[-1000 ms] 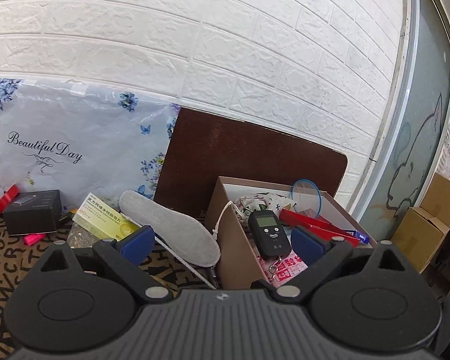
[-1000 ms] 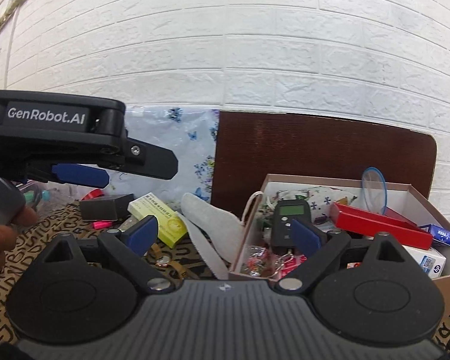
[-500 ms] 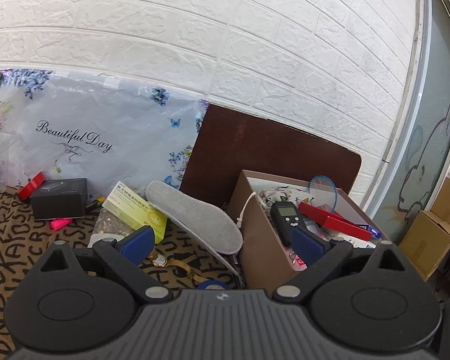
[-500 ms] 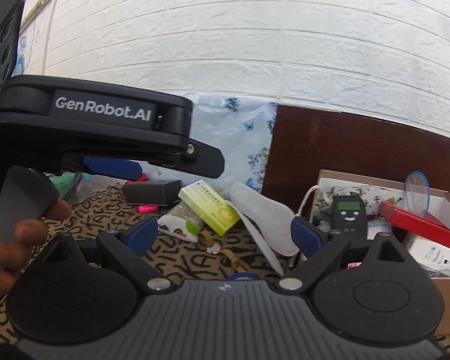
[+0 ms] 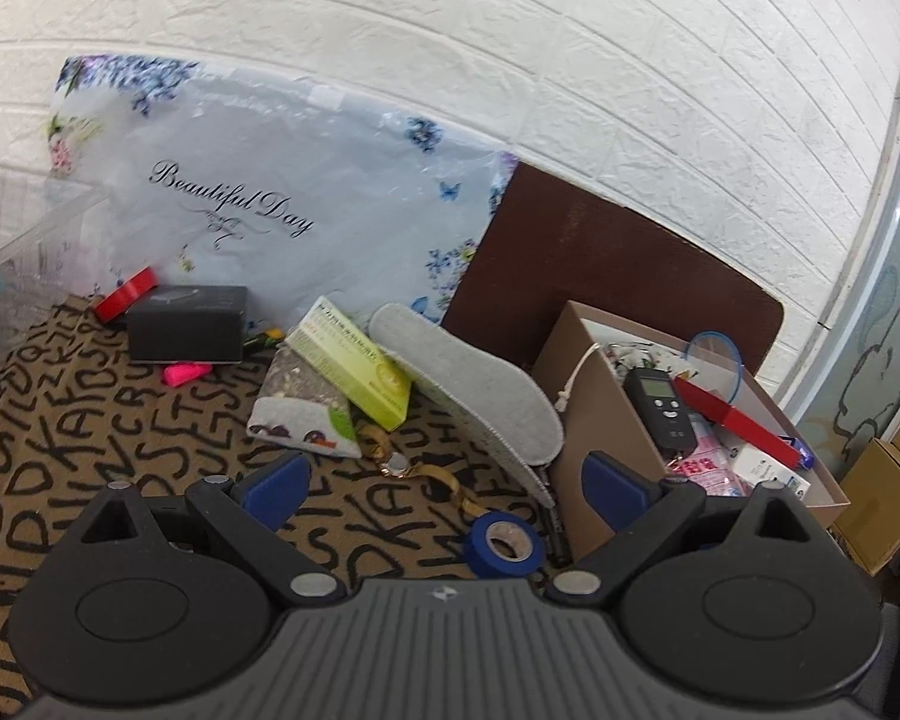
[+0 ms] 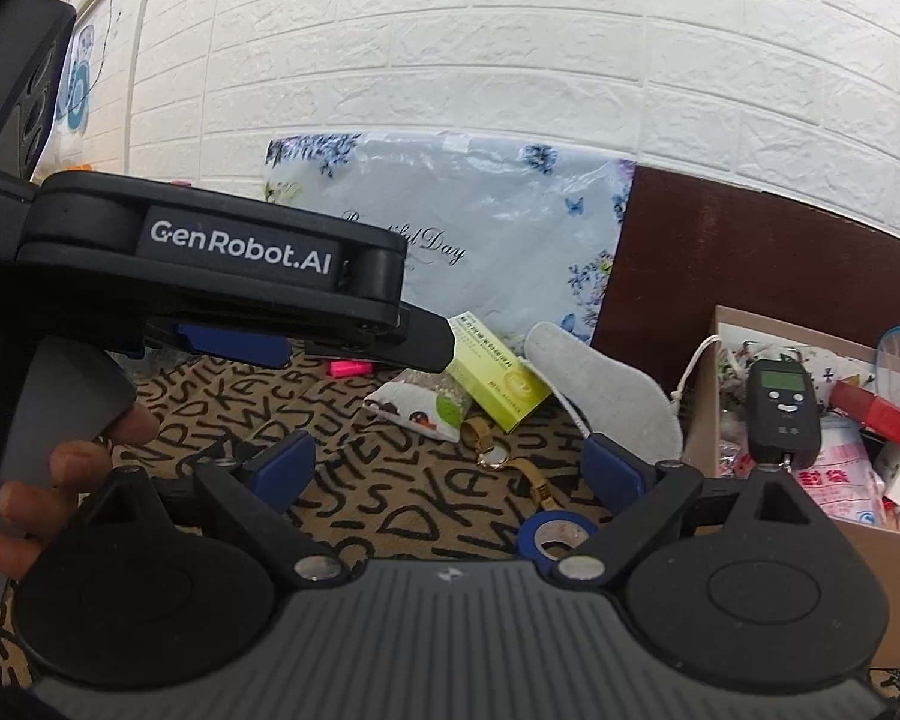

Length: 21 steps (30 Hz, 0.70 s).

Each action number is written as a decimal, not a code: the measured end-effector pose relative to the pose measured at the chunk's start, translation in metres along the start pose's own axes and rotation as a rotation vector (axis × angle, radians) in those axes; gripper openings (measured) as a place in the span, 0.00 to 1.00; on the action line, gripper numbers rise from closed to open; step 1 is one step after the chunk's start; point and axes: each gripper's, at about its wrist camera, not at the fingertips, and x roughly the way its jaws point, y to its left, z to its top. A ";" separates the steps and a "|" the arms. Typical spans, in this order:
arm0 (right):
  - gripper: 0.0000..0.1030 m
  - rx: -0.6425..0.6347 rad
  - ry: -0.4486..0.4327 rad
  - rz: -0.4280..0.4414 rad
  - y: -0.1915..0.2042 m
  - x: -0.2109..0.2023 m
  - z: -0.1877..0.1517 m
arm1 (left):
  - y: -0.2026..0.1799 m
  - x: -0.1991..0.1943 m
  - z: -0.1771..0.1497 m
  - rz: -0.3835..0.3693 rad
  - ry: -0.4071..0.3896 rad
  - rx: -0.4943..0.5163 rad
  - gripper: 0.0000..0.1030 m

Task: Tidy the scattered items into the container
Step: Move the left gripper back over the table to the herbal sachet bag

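A cardboard box (image 5: 594, 414) (image 6: 870, 564) at the right holds a black digital scale (image 5: 660, 405) (image 6: 783, 405), a red box (image 5: 738, 414) and packets. Scattered on the lettered mat lie a grey insole (image 5: 468, 378) (image 6: 600, 384), a yellow-green box (image 5: 354, 369) (image 6: 498, 384), a snack packet (image 5: 306, 402) (image 6: 420, 405), a gold watch (image 5: 414, 468) (image 6: 504, 462), a blue tape roll (image 5: 504, 543) (image 6: 555, 534), a black box (image 5: 189, 324) and a pink marker (image 5: 186, 372). My left gripper (image 5: 441, 486) and right gripper (image 6: 447, 468) are open and empty above the mat.
The left gripper's body (image 6: 210, 276) and the hand holding it fill the left of the right wrist view. A flowered plastic bag (image 5: 282, 204) and a brown board (image 5: 606, 276) lean on the brick wall. A clear bin (image 5: 24, 240) stands at left; cartons (image 5: 888, 492) at far right.
Both grippers have swung left, away from the box and over the mat. The tape roll and watch have come into view between the fingers.
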 end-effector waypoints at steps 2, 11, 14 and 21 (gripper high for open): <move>0.91 -0.006 0.013 0.007 0.002 0.005 -0.001 | 0.007 0.002 -0.002 0.011 0.008 -0.012 0.97; 0.91 -0.024 0.081 0.031 0.012 0.029 -0.009 | 0.037 0.016 -0.011 0.051 0.052 -0.077 0.97; 0.91 -0.027 0.102 0.036 0.013 0.038 -0.011 | 0.045 0.021 -0.014 0.069 0.063 -0.084 0.97; 0.91 -0.027 0.150 0.042 0.015 0.056 -0.019 | 0.070 0.033 -0.021 0.124 0.094 -0.099 0.97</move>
